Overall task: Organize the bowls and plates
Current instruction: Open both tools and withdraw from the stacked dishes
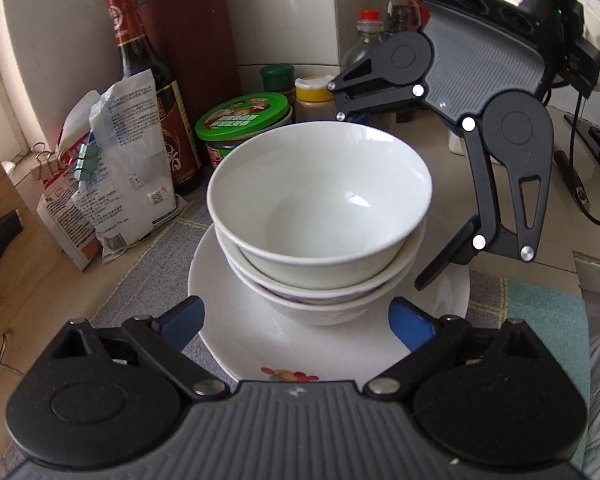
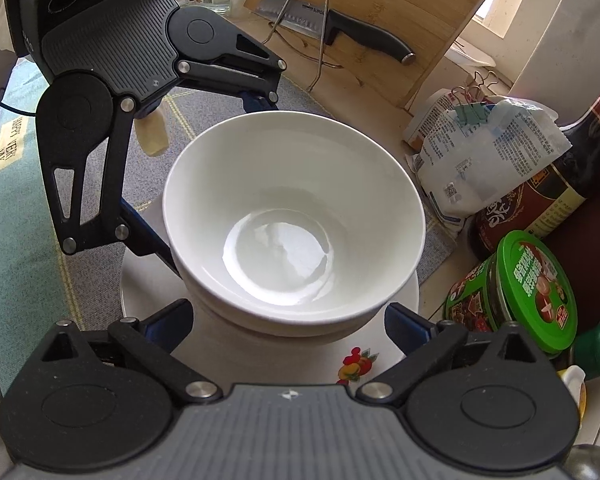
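Three white bowls [image 1: 320, 216] are nested in a stack on a white plate [image 1: 236, 340] with a fruit print; the stack also shows in the right wrist view [image 2: 292, 216] on the plate [image 2: 148, 292]. My left gripper [image 1: 296, 320] is open, its blue-padded fingers either side of the stack's near base. My right gripper [image 2: 288, 324] is open too, straddling the stack from the opposite side. In the left wrist view the right gripper [image 1: 384, 196] spans the bowls' far and right side. In the right wrist view the left gripper [image 2: 216, 176] reaches around the bowls' left side.
A grey mat [image 1: 148, 280] lies under the plate. A soy sauce bottle [image 1: 148, 92], clipped food bags [image 1: 112, 168], a green-lidded jar [image 1: 244, 120], spice jars [image 1: 312, 96] and a dark red knife holder [image 1: 192, 40] crowd the back. A cutting board with a knife [image 2: 340, 24] leans behind.
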Demonstrator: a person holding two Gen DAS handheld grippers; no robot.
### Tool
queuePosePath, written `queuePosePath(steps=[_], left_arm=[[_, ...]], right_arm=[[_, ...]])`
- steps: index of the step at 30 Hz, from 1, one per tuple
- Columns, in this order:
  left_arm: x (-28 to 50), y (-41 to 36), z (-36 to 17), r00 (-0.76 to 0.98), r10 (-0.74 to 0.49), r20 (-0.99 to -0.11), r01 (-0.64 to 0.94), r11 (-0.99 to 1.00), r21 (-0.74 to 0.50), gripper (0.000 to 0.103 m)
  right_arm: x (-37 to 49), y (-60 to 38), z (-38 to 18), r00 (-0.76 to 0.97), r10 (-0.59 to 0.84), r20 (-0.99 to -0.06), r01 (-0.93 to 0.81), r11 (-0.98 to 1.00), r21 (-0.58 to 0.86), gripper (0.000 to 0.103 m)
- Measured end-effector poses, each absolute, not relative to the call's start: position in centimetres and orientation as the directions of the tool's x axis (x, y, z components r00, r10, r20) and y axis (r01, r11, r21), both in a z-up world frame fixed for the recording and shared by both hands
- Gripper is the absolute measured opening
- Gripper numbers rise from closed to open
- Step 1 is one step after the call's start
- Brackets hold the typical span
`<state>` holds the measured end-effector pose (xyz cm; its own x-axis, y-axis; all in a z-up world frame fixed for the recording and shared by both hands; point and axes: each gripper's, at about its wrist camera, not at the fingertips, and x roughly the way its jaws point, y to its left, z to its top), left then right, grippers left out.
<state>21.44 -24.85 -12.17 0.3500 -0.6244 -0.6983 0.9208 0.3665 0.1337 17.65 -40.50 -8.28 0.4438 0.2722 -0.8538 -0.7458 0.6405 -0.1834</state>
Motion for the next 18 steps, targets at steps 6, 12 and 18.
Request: queuePosePath(steps=[6, 12, 18], left_arm=[[19.4, -20.8, -9.7, 0.434, -0.680, -0.591, 0.875, 0.475, 0.097, 0.102], [16.8, -17.3, -8.1, 0.522, -0.730, -0.441, 0.835, 0.543, 0.090, 0.102], [16.0, -15.6, -7.1, 0.638, -0.585, -0.502, 0.701, 0.710, 0.065, 0.102]], right_arm=[[16.1, -40.1, -7.6, 0.492, 0.192, -0.849, -0.654, 0.726, -0.215, 0.103], [14.6, -38.7, -5.9, 0.558, 0.092, -0.825, -0.477, 0.848, -0.228, 0.103], [12.2, -35.5, -4.1, 0.605, -0.064, -0.794, -0.140, 0.973, -0.185, 0.103]])
